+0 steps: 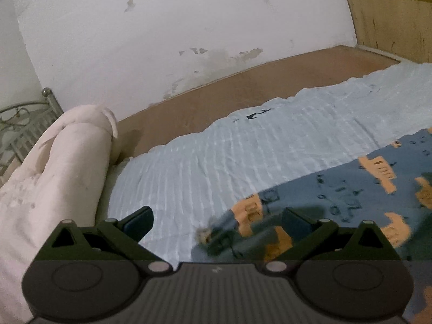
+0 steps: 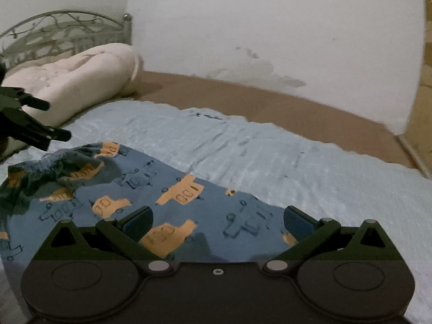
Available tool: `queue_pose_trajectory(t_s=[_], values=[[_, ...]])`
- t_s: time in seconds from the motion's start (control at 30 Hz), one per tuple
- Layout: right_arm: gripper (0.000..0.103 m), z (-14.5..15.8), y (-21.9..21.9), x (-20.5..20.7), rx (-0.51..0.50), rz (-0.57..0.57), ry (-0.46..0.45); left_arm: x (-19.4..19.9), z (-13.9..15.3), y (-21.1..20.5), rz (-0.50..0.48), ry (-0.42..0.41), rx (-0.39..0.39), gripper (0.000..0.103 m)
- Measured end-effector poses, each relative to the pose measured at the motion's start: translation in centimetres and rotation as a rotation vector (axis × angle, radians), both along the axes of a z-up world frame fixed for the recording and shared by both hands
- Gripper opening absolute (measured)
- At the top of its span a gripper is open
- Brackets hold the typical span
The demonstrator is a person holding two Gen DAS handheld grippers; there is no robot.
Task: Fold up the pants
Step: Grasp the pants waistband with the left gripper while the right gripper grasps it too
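Blue pants with orange and dark vehicle prints (image 2: 167, 197) lie on a light blue sheet (image 2: 270, 145) on the bed. Their waistband end (image 2: 40, 167) is bunched up at the left. In the left wrist view the pants (image 1: 351, 189) lie at the lower right, with a rumpled corner (image 1: 224, 232) between the fingers. My left gripper (image 1: 217, 222) is open just above that corner; it also shows in the right wrist view (image 2: 58, 120) at the left edge. My right gripper (image 2: 217, 222) is open and empty over the pants.
A rolled pale pink blanket (image 1: 62, 167) lies at the head of the bed, also in the right wrist view (image 2: 81, 81). A metal headboard (image 2: 67, 29) stands behind it. Bare brown mattress (image 1: 256, 86) borders the white wall. A wooden board (image 1: 391, 13) stands at the right.
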State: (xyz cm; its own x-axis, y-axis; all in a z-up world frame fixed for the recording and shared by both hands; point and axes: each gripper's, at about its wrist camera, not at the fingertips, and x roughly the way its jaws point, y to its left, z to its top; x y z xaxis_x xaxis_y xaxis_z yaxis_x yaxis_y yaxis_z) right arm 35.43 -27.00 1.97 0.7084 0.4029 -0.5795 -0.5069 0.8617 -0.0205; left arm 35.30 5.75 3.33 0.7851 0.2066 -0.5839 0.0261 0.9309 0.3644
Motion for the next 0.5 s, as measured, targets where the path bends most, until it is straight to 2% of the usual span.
queue_pose_trajectory(t_s=[0.13, 0.33, 0.5], values=[[0.102, -2.0, 0.5, 4.9, -0.011, 0.121, 0.079, 2.7, -0.7, 1.9, -0.086, 0.033, -0.021, 0.103], [0.102, -4.0, 1.7, 7.9, -0.086, 0.181, 0.064, 6.5, -0.7, 6.2, -0.174, 0.061, -0.086, 0.103], [0.102, -4.9, 2.5, 10.6, -0.098, 0.23, 0.113, 9.1, -2.6, 8.3, -0.218, 0.143, -0.146, 0.102]])
